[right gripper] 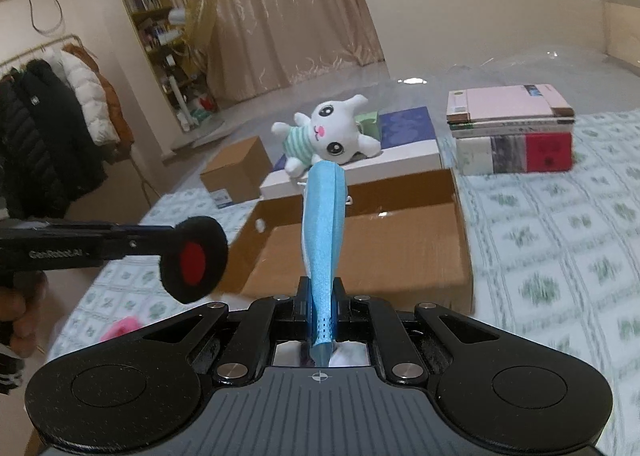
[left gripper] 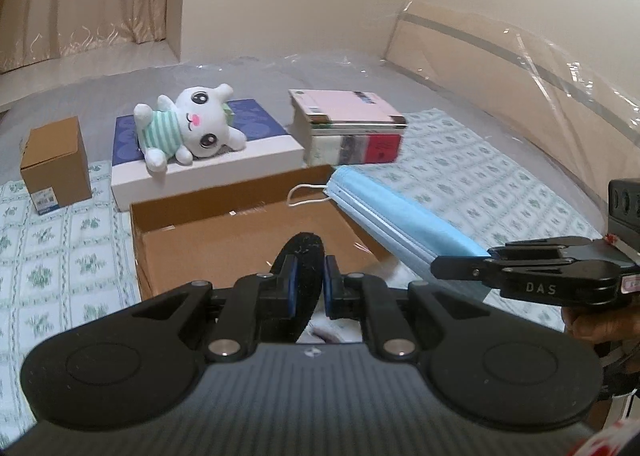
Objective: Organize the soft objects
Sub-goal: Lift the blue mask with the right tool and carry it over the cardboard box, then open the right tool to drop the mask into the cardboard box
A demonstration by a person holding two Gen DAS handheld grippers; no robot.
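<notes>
The blue face masks (right gripper: 322, 224) are pinched in the right gripper's (right gripper: 322, 310) jaws above the open cardboard box (right gripper: 400, 256) on the bed (right gripper: 560, 224). The left gripper's (left gripper: 308, 288) jaws pinch a black fuzzy pad (right gripper: 195, 254) with a red centre, beside that box. A plush bunny (left gripper: 188, 126) lies on a white box (left gripper: 224, 170) behind.

Blue face masks (right gripper: 322, 216), black-and-red round pad (right gripper: 195, 259), green-striped white plush (left gripper: 188, 126)

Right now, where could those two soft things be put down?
The open cardboard box looks bare inside. Bedspread right of it, before the book stack, is free too. Behind the box it is crowded: plush rabbit on a flat white box, small carton.
</notes>
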